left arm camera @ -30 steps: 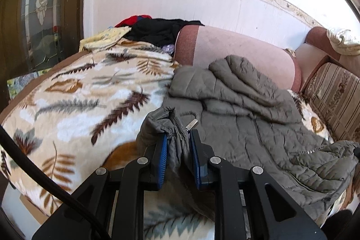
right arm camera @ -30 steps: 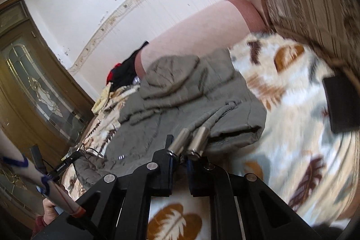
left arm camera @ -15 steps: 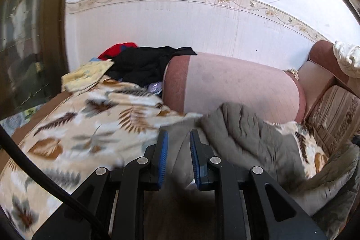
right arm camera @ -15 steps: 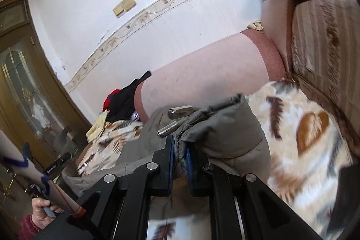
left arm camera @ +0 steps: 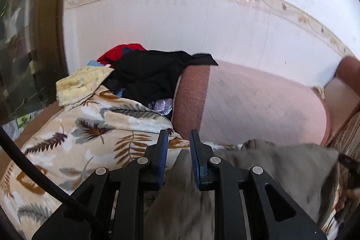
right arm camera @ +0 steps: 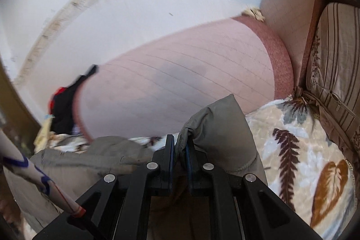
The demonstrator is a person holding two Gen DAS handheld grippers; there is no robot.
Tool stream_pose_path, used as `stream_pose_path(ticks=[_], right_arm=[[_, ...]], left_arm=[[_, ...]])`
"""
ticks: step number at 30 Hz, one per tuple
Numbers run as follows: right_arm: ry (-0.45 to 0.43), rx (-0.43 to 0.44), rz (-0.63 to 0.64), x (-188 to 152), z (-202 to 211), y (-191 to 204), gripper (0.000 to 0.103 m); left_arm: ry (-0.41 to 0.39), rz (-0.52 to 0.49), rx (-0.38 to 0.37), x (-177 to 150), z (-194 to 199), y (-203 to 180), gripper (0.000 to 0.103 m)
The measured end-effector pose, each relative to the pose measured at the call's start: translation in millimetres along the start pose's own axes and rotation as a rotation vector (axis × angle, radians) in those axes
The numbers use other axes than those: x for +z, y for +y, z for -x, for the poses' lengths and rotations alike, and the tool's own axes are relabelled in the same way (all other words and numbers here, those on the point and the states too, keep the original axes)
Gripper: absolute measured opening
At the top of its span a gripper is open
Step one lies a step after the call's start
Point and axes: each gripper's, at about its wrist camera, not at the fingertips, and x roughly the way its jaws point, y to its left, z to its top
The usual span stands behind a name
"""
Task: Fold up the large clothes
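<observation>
**user_a:** Both grippers are on the grey-green padded jacket (right arm camera: 220,127), which is lifted above the leaf-print blanket (left arm camera: 74,143) on the sofa, close to the pink armrest (left arm camera: 258,105). The right gripper (right arm camera: 179,150) looks pressed together on a bunched edge of it. The left gripper (left arm camera: 178,150) has fabric running between its blue pads (left arm camera: 162,163), jaws a bit apart, so it looks like a loose pinch.

**user_b:** That left hold would be the worry. Puffy, slick fabric, thin bite: a quick swing could pull the jacket out and drop that side in a heap. It could also drape over the black clothes (left arm camera: 148,75) piled nearby and snag.
</observation>
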Motion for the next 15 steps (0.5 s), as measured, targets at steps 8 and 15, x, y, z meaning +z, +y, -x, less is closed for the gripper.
stream_pose_path(ticks=[8, 15], right_arm=[[0.040, -0.123, -0.049, 7.4, -66.0, -48.2, 0.002], [0.003, 0.014, 0.055, -6.9, -29.0, -32.7, 0.003]], left_arm=[[0.187, -0.121, -0.092, -64.4, -102.9, -67.3, 0.019], [0.238, -0.163, -0.040, -90.1, -167.0, -89.5, 0.019]])
